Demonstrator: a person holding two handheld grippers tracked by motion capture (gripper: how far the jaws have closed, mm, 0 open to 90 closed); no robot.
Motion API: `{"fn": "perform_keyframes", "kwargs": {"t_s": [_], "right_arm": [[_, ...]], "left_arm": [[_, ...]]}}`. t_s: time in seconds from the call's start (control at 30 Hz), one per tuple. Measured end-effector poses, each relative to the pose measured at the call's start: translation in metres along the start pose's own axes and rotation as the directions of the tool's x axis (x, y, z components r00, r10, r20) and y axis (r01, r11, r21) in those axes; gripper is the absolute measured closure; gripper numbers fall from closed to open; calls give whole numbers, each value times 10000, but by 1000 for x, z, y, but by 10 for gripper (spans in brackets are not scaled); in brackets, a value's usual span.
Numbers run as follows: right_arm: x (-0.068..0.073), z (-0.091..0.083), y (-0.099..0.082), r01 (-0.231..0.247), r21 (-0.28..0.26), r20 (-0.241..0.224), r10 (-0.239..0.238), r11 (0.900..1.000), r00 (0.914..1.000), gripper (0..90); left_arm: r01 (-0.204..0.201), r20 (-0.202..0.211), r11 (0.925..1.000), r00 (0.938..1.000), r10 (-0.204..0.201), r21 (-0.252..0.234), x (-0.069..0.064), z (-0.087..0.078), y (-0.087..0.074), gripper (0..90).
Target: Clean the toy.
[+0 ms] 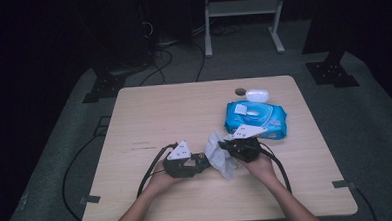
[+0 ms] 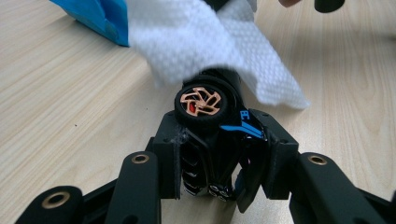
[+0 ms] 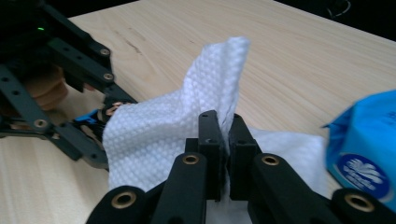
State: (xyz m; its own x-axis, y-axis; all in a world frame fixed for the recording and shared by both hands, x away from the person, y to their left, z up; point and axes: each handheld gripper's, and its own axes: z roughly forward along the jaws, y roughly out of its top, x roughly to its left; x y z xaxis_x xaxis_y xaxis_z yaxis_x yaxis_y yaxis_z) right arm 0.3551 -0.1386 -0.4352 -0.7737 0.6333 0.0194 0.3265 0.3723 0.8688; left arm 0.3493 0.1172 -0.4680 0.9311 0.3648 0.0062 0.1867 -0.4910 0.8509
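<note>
My left gripper (image 2: 219, 154) is shut on a small black toy car (image 2: 210, 161) with blue markings, nose up, its copper-spoked wheel (image 2: 201, 102) just above the jaws. A white textured wipe (image 2: 210, 42) hangs over the car's far end. My right gripper (image 3: 226, 135) is shut on that wipe (image 3: 154, 130), pinching a fold that sticks up between the pads. In the high view both grippers meet near the table's front middle, left gripper (image 1: 202, 162) and right gripper (image 1: 224, 147), with the wipe (image 1: 220, 157) between them. The left gripper's arms (image 3: 70, 107) and the car (image 3: 100, 114) lie at the left of the right gripper view.
A blue pack of wet wipes (image 1: 256, 119) lies just behind the right gripper, its lid flap up. A white oval object (image 1: 257, 95) sits at the far edge next to a cable hole (image 1: 240, 92). Cables trail from both grippers over the wooden table (image 1: 149, 112).
</note>
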Motion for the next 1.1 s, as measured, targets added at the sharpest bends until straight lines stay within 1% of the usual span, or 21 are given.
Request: {"fn": "perform_keyframes", "kwargs": {"t_s": [0.07, 0.17, 0.23, 0.27, 0.33, 0.37, 0.4, 0.43, 0.47, 0.53, 0.57, 0.6, 0.67, 0.73, 0.8, 0.83, 0.87, 0.97, 1.0, 1.07, 1.1], "right_arm": [[6, 3, 2, 56, -16, -219, -57, 10000, 9997, 868], [20, 10, 5, 211, -23, -879, -212, 9998, 9959, 869], [28, 14, 7, 546, -26, -1011, -546, 9985, 9934, 871], [28, 14, 8, 695, 24, -956, -689, 9976, 9930, 871], [24, 12, 8, 848, 87, -591, -842, 9964, 9947, 871], [19, 9, 6, 861, 135, -326, -856, 9962, 9958, 871], [10, 4, 3, 863, 155, 126, -865, 9961, 9962, 870], [4, 1, 2, 669, 94, 207, -671, 9977, 9975, 868], [-2, -3, 0, 503, 117, 508, -508, 9987, 9974, 868], [-14, -9, -3, 259, 87, 846, -266, 9996, 9961, 872], [-19, -11, -5, -95, 10, 786, 94, 10000, 9969, 872], [-22, -13, -6, -284, -49, 706, 287, 9996, 9971, 873], [-20, -11, -5, -127, 18, 754, 126, 9999, 9971, 875], [-15, -7, -2, -82, 55, 499, 79, 10000, 9987, 876], [-4, 0, 0, 64, 44, 361, -65, 10000, 9993, 878], [-1, 2, 1, -1, 20, 99, 1, 10000, 10000, 878], [3, 5, 3, -115, -17, -419, 114, 9999, 9991, 878], [18, 12, 5, 158, 9, -968, -156, 9999, 9952, 878], [22, 13, 6, 347, -3, -936, -346, 9994, 9950, 878], [21, 13, 8, 575, 62, -770, -568, 9983, 9954, 878], [18, 10, 8, 664, 115, -440, -658, 9977, 9969, 878]], "left_arm": [[-22, -2, 10000, 10000, 22, -14, 0, 0, 0, 578], [-103, -5, 9999, 9999, 103, 10, 0, 0, 0, 579], [-47, 12, 10000, 10000, 47, 0, 0, 0, 0, 580], [-31, 37, 10000, 10000, 31, 1, 1, 0, 0, 580], [-51, 45, 10000, 10000, 51, 22, 1, -1, 0, 580], [-48, 30, 10000, 10000, 48, 13, 2, -1, -1, 580], [-89, 41, 9999, 10000, 89, 50, 2, -2, -1, 580], [-57, 39, 10000, 10000, 57, 8, 2, -1, -1, 580], [-61, 41, 10000, 10000, 61, 22, 2, -2, -1, 580], [-85, 27, 10000, 10000, 84, 28, 3, -1, -1, 580], [-96, 5, 10000, 10000, 96, 6, 3, -1, -1, 580], [-98, -3, 9999, 10000, 98, 31, 3, -1, 0, 580], [-107, -14, 9999, 9999, 107, 37, 3, -1, 0, 580], [-159, -19, 9999, 9999, 159, 28, 3, 0, 0, 580], [-122, -42, 9999, 9999, 122, 36, 4, 0, 0, 579], [-80, -28, 10000, 10000, 80, -2, 4, 0, 0, 579], [-86, -38, 10000, 10000, 86, -2, 4, 0, 0, 579], [-141, -71, 9999, 9999, 141, 43, 4, 0, 0, 579], [-128, -73, 9999, 9999, 128, 30, 4, 0, 0, 579], [-125, -67, 9999, 9999, 125, 26, 4, -1, 0, 580], [-124, -71, 9999, 9999, 125, 24, 4, -1, 0, 580]]}}
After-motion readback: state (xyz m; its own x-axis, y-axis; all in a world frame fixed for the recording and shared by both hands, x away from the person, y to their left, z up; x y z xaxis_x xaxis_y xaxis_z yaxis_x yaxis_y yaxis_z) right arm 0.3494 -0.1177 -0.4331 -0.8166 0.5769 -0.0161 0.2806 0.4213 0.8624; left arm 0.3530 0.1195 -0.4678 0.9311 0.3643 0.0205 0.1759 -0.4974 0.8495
